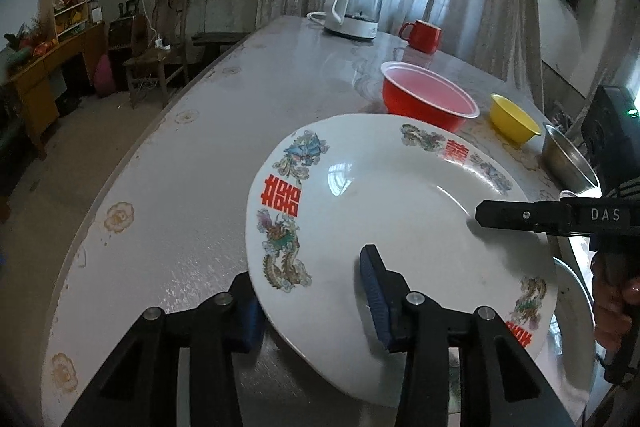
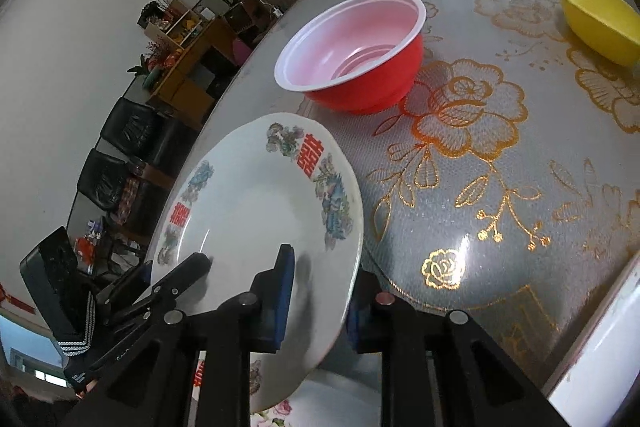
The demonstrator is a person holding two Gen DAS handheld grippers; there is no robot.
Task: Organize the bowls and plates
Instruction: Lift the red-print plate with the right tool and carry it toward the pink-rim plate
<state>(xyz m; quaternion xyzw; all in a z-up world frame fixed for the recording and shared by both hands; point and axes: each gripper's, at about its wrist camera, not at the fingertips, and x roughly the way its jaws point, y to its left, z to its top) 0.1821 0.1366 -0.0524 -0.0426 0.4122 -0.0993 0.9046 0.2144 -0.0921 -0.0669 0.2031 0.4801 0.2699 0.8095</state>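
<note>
Holding a white round ceramic plate with red characters and dragon-and-phoenix prints (image 1: pixel 384 211) by opposite edges, both tools appear to have it lifted and tilted above the desk (image 1: pixel 180 155), which is covered in a clear gold-flowered sheet. The left tool (image 1: pixel 316 301) has narrowed partway onto the near rim, one blue pad on the plate's face and the other beneath it; the right tool (image 2: pixel 320 297) is nearly closed on the other edge, likewise with one finger above and one below. Another plate with a floral pattern (image 2: pixel 280 411) lies just under the lifted one, so the step in hand looks like stacking plates, though whether this one is being set down or taken off I cannot tell. Beyond stand a red plastic bowl with a pale pink inside (image 2: pixel 352 55), a small yellow bowl (image 2: pixel 596 17) and a steel bowl (image 1: pixel 568 159). The next move probably calls for levelling the plate over the lower one and lowering both edges together before either grip loosens.
</note>
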